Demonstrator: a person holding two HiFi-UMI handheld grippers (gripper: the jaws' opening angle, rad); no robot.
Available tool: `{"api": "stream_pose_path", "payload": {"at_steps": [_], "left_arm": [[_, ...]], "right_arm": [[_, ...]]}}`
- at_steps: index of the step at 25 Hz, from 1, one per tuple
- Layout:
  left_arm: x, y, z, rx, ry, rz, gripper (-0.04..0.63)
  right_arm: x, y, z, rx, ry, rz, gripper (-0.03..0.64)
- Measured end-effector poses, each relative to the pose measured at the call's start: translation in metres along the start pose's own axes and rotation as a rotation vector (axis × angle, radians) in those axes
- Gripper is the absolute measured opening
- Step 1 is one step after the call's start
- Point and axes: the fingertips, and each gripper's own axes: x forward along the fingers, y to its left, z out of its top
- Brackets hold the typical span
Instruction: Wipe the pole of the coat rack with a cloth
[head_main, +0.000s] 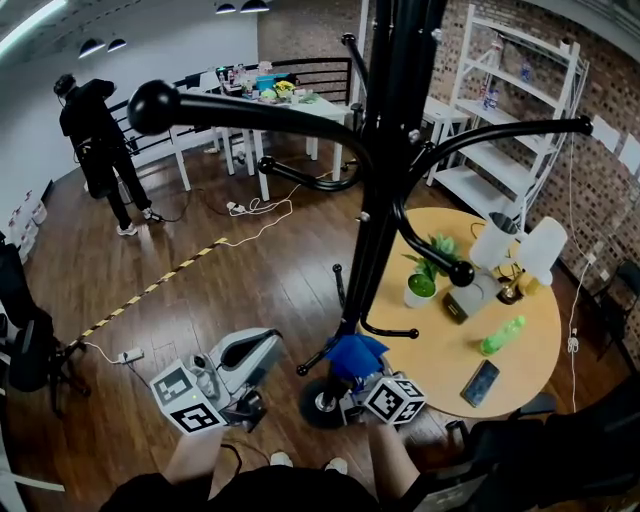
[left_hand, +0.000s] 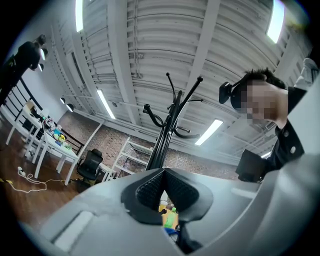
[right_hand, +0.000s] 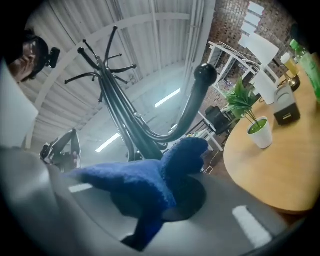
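Right gripper (right_hand: 162, 197): jaws clamped on the blue cloth (right_hand: 145, 182). We see the pinch only in the right gripper view, where the cloth bunches up over the jaws.
Left gripper (left_hand: 164, 172): the pads meet at their tips with nothing between them. Only its own view shows this. In the head view it sits apart from the pole, on the person's left.
Coat rack pole (head_main: 385, 200): one, black and upright, with curved ball-ended hooks (head_main: 155, 106) branching off it.
Cloth position: in the head view it is low on the pole, just above the round base (head_main: 322, 403). We cannot tell whether cloth and pole touch.
Head view only: the base, the wooden floor (head_main: 250, 290), yellow-black floor tape (head_main: 150, 290), and a person in black (head_main: 95, 140) well apart at far left.
Both gripper views: the rack's top hooks against the ceiling, which the head view cuts off.
Round table (head_main: 440, 360): just beside the rack, on its right.
On the table, counted: one potted plant (head_main: 422, 285), one green bottle (head_main: 502, 335), one phone (head_main: 480, 382), one small grey box (head_main: 468, 298), two white lampshades (head_main: 492, 243).
Tools, counted: two grippers, one cloth.
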Motion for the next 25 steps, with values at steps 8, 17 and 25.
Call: {"api": "stream_pose_path", "payload": {"at_steps": [8, 17, 25], "left_arm": [[-0.007, 0.000, 0.003, 0.019, -0.023, 0.015, 0.000], [-0.026, 0.006, 0.027, 0.041, -0.100, 0.052, 0.000], [-0.046, 0.012, 0.046, 0.057, -0.179, 0.076, 0.000]], "right_arm": [[0.001, 0.077, 0.089, -0.041, -0.197, 0.148, 0.021], [0.006, 0.173, 0.209, -0.231, -0.411, 0.315, 0.021], [0.006, 0.226, 0.264, -0.381, -0.502, 0.338, 0.021]]}}
